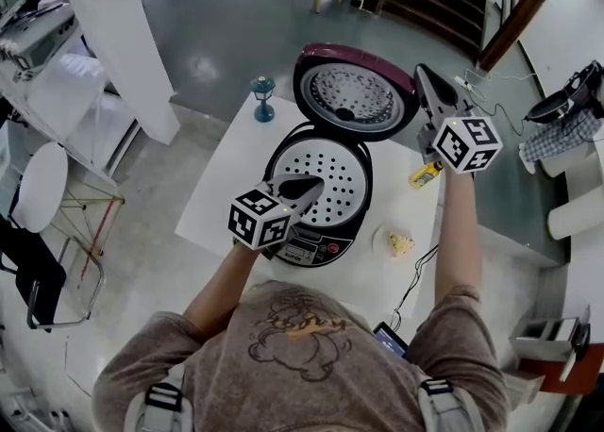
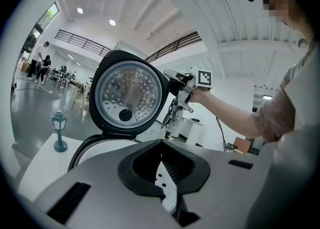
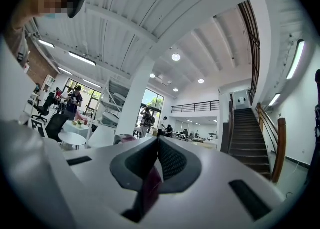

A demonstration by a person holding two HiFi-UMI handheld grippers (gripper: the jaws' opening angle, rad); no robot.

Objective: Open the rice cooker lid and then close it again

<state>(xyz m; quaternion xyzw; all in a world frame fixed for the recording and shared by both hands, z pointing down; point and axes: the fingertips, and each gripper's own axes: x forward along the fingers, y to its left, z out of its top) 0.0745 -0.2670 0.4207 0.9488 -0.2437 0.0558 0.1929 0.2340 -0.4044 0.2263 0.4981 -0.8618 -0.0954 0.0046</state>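
Note:
The rice cooker [image 1: 321,243] stands open on the white table [image 1: 217,204]. Its maroon lid [image 1: 354,95] is upright and shows its dimpled metal inner plate [image 2: 127,95]. My right gripper [image 1: 422,72] is shut, with its tip against the lid's upper right rim; the left gripper view shows it [image 2: 173,76] there too. In the right gripper view its jaws [image 3: 159,140] meet, with a strip of maroon lid [image 3: 150,190] below them. My left gripper [image 1: 316,182] is shut and hovers over the cooker's open pot, holding nothing; its tips [image 2: 160,145] meet.
A small teal lantern figurine [image 1: 263,98] stands at the table's far left corner. A yellow object [image 1: 425,174] and a small plate with food [image 1: 398,243] lie right of the cooker. A cable [image 1: 415,279] runs off the front edge near a phone [image 1: 389,338]. A white pillar [image 1: 113,34] rises at left.

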